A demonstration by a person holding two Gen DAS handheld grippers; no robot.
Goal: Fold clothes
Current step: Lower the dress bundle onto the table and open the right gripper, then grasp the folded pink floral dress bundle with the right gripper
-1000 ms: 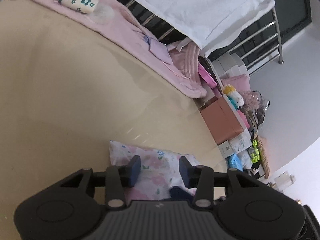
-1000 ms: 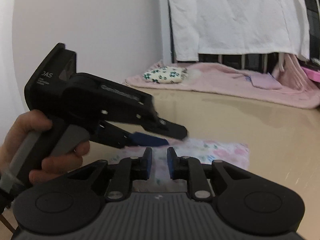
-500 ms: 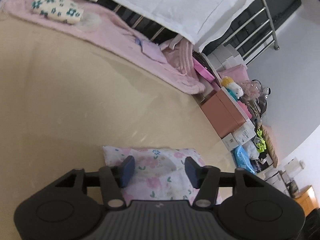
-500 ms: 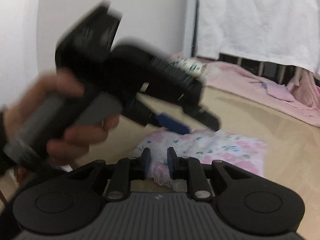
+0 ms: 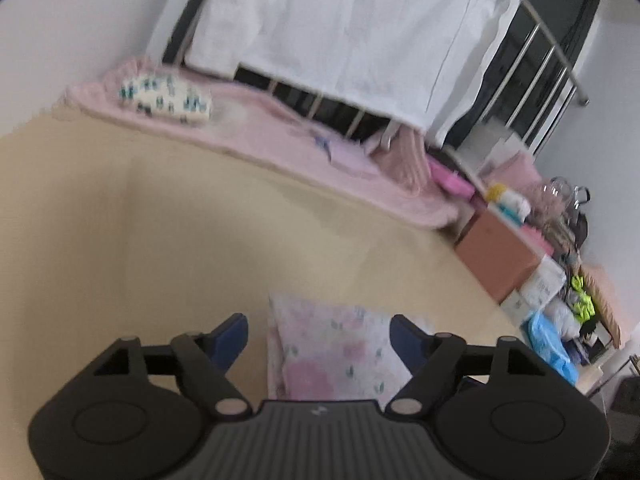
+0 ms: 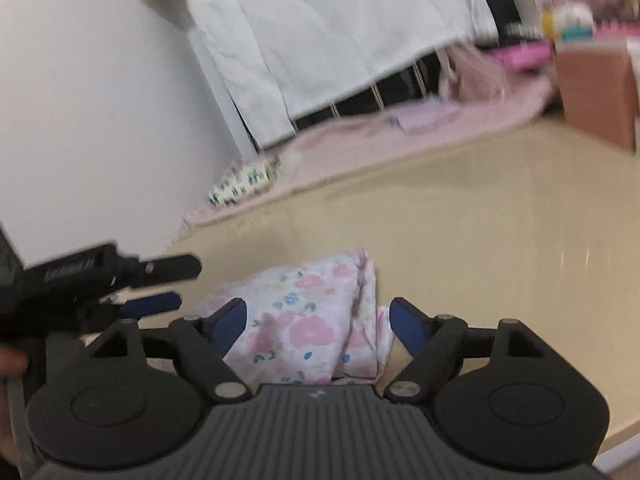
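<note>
A folded pink floral garment point(image 5: 336, 344) point(image 6: 304, 316) lies on the beige table point(image 5: 160, 240). My left gripper point(image 5: 319, 334) hangs just above and behind it, its jaws opening, its blue pads clear of the cloth. In the right wrist view my right gripper point(image 6: 318, 320) also has its jaws opening wide over the near edge of the garment, gripping nothing. The left gripper point(image 6: 156, 284) shows there at the left, held by a hand point(image 6: 10, 360), its fingers pointing at the garment's left end.
A pink blanket point(image 5: 280, 136) runs along the table's far edge with a folded green-flowered cloth point(image 5: 164, 98) on it. A white sheet point(image 5: 360, 40) hangs over a metal rail behind. Boxes and clutter point(image 5: 504, 256) stand off the right end.
Both grippers have opened; the right one let go of the garment's edge and rolled. The left gripper drew back and up from the garment, now lying folded on the table.
</note>
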